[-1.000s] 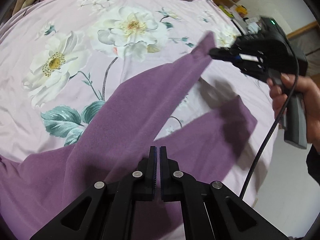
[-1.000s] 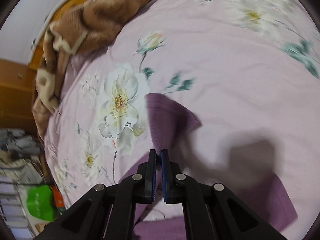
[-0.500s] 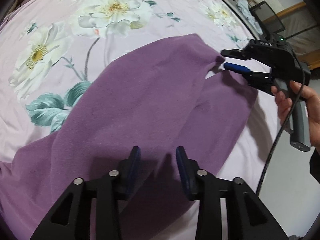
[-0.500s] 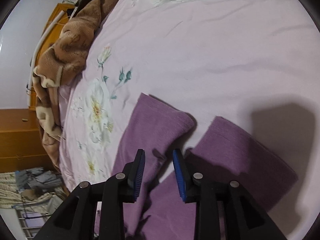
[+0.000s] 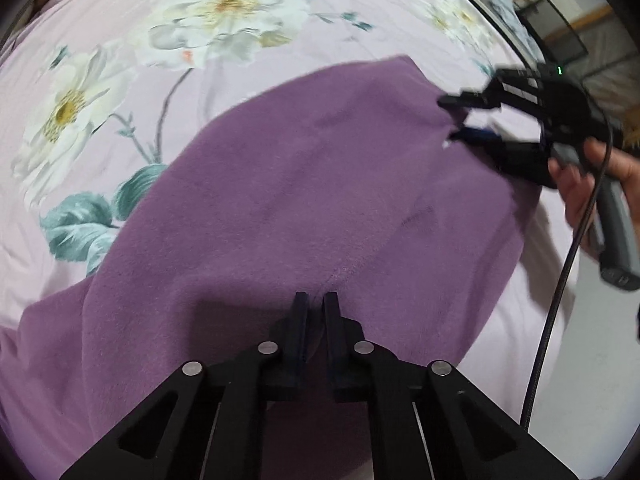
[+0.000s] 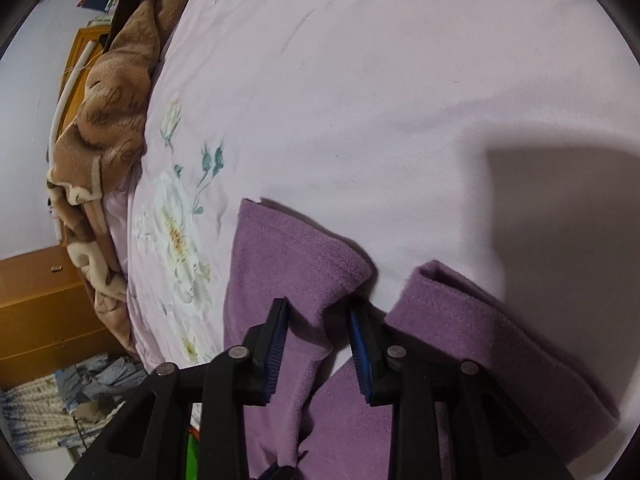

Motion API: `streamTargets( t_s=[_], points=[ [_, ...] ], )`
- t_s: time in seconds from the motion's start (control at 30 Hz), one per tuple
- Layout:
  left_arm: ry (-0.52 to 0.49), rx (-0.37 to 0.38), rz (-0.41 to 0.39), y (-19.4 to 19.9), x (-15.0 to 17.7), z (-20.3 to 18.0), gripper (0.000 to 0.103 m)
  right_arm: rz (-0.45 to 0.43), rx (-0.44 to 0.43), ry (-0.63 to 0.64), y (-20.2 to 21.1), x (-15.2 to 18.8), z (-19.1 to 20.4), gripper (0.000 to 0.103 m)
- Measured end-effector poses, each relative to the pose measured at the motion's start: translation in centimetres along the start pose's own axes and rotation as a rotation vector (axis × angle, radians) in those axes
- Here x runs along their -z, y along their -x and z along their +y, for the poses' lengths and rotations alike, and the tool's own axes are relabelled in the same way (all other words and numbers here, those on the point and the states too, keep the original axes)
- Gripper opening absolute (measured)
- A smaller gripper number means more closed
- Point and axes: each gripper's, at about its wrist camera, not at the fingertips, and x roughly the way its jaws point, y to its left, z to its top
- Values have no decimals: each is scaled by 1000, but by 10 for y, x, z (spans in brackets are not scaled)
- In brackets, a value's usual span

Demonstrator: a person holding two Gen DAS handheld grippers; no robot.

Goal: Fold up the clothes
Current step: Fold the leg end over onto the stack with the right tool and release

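Left gripper (image 5: 316, 304): jaws drawn almost together, pointing steeply down at the purple garment (image 5: 288, 208); a small pucker of purple fleece shows in the narrow slit between the pads, so it is pinching the cloth near a stitched seam
Right gripper (image 6: 318, 316): jaws apart and closing; the end of one purple leg or sleeve lies between the blue-lined pads, which do not press on it; in the left wrist view this gripper (image 5: 460, 118) sits at the garment's far right corner, blurred
Right hand (image 5: 588, 188): wrapped round the grey handle of the right gripper; a black cable (image 5: 560, 300) runs down from it
Purple garment: spread across the bed, lying on the pale pink floral sheet (image 5: 120, 80); in the right wrist view its (image 6: 288, 264) two long ends lie side by side, slightly apart, with a strip of sheet (image 6: 360, 100) showing between them; the right-hand end has a turned-over edge
Brown blanket (image 6: 116, 92): bunched along the far left edge of the bed, well apart from the garment
Wooden furniture (image 6: 36, 300): beside the bed at the left; a heap of cloth lies on the floor below it
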Motion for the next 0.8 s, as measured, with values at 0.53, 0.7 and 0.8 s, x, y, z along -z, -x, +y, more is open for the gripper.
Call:
streamTargets(
  t_s=[0.53, 0.7, 0.8],
  points=[
    [72, 92, -209, 112, -19, 14, 4, -142, -127, 238, 85, 19, 93, 3],
    [2, 152, -104, 87, 2, -10, 4, -170, -64, 158, 105, 42, 46, 3],
    [-30, 184, 6, 48, 20, -25, 4, -143, 18, 71, 96, 51, -1, 3]
  ],
)
